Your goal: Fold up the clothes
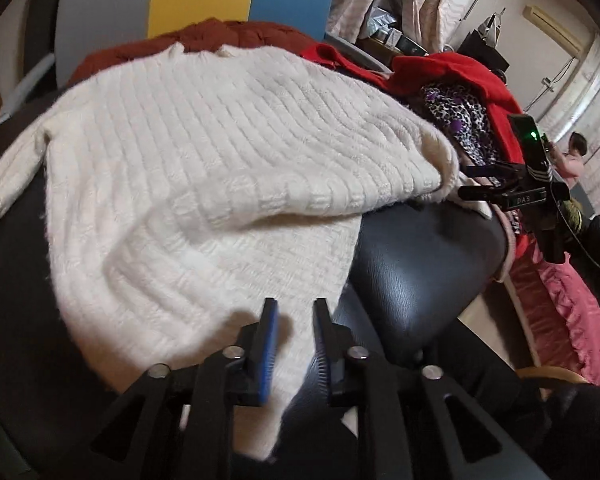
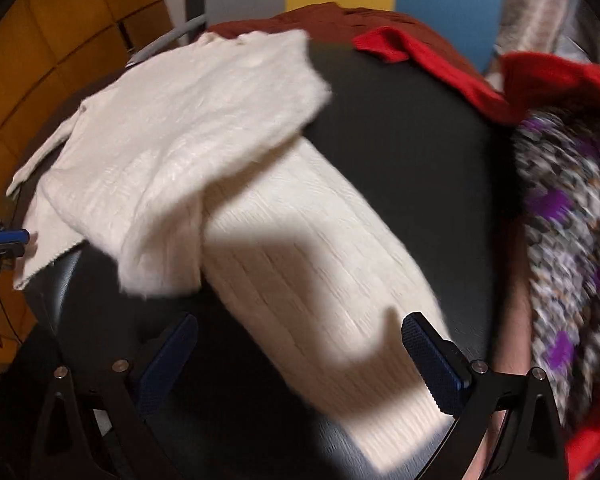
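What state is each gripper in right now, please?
Left gripper: slightly open above the white knit sweater, gripping nothing.
Right gripper: wide open, empty, over the sweater.

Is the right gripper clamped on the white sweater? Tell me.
No. In the right wrist view the right gripper stands wide open above the white sweater, pads clear of it.

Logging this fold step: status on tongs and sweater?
Left tongs narrowly open, empty, over white sweater hem. Right tongs wide open, empty. Sweater part-folded on black seat. Red garment alongside, clear.

Bare black seat [image 2: 400, 152] right of white sweater [image 2: 180, 128]; clothes pile [image 2: 560, 208] blocks far right.
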`<state>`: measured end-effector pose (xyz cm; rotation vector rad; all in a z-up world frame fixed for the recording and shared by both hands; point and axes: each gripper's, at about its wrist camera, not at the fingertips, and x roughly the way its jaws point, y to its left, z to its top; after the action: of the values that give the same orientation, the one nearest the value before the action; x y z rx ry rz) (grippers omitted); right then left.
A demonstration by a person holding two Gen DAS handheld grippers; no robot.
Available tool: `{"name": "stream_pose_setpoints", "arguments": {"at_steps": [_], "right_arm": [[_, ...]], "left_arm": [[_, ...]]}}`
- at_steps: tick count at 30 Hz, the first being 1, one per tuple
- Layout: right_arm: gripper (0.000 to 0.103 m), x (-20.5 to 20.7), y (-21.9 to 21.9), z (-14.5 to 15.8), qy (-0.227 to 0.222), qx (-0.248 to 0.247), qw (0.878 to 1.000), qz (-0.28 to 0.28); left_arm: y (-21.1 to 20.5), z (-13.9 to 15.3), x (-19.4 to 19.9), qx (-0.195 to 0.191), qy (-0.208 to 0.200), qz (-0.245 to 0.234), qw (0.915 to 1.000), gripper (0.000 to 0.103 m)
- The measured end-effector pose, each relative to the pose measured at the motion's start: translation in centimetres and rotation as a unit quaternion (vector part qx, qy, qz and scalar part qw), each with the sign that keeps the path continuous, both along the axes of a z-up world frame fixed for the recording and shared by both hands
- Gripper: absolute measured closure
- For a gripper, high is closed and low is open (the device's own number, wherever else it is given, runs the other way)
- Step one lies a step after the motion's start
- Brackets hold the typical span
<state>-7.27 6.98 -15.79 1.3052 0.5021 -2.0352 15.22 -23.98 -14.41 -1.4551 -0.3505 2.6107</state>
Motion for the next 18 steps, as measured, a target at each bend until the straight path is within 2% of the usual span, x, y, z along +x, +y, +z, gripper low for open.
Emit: {"name": "stream_pose_setpoints", "arguments": {"at_steps": [2, 4, 6, 7, 8, 13, 15, 16, 18], "right_arm": [[0.000, 0.0, -1.4, -1.1, 0.008, 0.021, 1.000, 0.008], [0.000, 0.6, -1.3, -1.0, 0.020, 0.021, 1.000, -0.003], [0.000, 0.9, -1.3, -0.9, 0.019, 0.024, 0.999, -0.015], [0.000, 1.1, -1.4, -0.8, 0.016, 0.027, 0.999, -0.014], [0.000, 1.3, -1.5, -0.7, 0.013, 0.030, 0.999, -0.013], [0.000, 3.2, -0.9, 0.0, 0.014, 0.024, 1.000, 0.008], [0.004, 4.6, -0.4, 0.4, 0.009, 0.023, 1.000, 0.016], [0.015, 5.5, -0.2, 0.8, 0.014, 0.028, 0.999, 0.019], [0.050, 7.3, 0.3, 1.7, 0.025, 0.037, 0.999, 0.024]], "left_arm": [[0.1, -0.7, -1.5, -0.020, -0.015, 0.013, 0.9996, 0.078], [0.2, -1.3, -2.2, -0.039, -0.030, 0.017, 0.9986, 0.078], [0.3, -1.6, -2.4, -0.058, -0.038, 0.021, 0.9974, 0.071], [0.3, -1.7, -2.4, -0.066, -0.042, 0.021, 0.9967, 0.062], [0.3, -1.7, -2.3, -0.070, -0.044, 0.021, 0.9963, 0.058], [-0.2, -1.8, -1.8, -0.059, -0.043, 0.038, 0.9966, 0.058], [-0.1, -1.8, -1.3, -0.061, -0.040, 0.039, 0.9966, 0.059], [0.0, -1.9, -1.2, -0.064, -0.036, 0.035, 0.9967, 0.060], [0.1, -1.9, -0.6, -0.080, -0.030, 0.020, 0.9962, 0.067]]}}
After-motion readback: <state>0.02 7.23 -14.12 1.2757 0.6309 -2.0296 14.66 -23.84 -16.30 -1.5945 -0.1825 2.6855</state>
